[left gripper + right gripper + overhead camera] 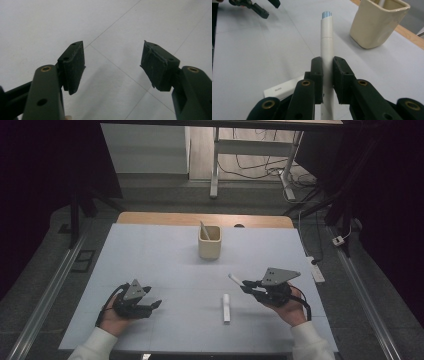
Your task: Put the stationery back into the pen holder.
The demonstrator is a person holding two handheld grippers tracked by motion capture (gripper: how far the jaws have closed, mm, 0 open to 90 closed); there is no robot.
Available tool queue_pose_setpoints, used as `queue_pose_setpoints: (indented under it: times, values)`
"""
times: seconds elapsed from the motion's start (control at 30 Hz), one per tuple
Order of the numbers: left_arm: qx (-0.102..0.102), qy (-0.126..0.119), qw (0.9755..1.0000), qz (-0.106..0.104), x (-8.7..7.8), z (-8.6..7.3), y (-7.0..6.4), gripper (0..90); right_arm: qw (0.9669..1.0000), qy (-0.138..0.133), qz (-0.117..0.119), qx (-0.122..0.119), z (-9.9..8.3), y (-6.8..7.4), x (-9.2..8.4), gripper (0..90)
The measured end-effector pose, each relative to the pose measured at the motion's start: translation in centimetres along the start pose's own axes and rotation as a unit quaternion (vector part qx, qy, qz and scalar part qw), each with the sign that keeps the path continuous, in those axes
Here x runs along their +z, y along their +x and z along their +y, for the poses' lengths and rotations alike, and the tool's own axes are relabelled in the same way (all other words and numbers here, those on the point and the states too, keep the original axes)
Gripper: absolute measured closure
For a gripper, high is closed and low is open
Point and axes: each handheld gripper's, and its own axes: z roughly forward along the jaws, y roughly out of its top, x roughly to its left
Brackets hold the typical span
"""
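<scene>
Nearest the high camera, two white sleeves are seen at the bottom edge, each hand carrying a gripper over the white table. At the left, the left gripper is held low above the tabletop; its jaws are seen spread apart in the left gripper view, with nothing but bare table surface between the pads. Further right, a short white stick is found lying flat on the table, between the two hands and apart from both. Beyond it, near the far edge, a beige cup is stood upright with a white stick leaning inside it. At the right, the right gripper is clenched on a white marker, which is pinched across its barrel and is pointed away towards the left of the cup, its blue-grey tip clear of the table
</scene>
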Motion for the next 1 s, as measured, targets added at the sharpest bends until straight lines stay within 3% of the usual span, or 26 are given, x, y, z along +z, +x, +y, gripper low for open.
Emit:
queue_pose_setpoints:
  times: [0.4,1.0]
  values:
    - [0.000,0.000,1.0000,0.001,0.0,0.0,0.0,35.7,0.9994,-0.021,-0.027,0.007,0.2,-0.2,-0.4,78.6]
    - [0.000,0.001,1.0000,0.000,0.0,0.0,0.0,35.5,0.9978,-0.045,-0.047,0.012,1.1,-0.4,0.2,78.7]
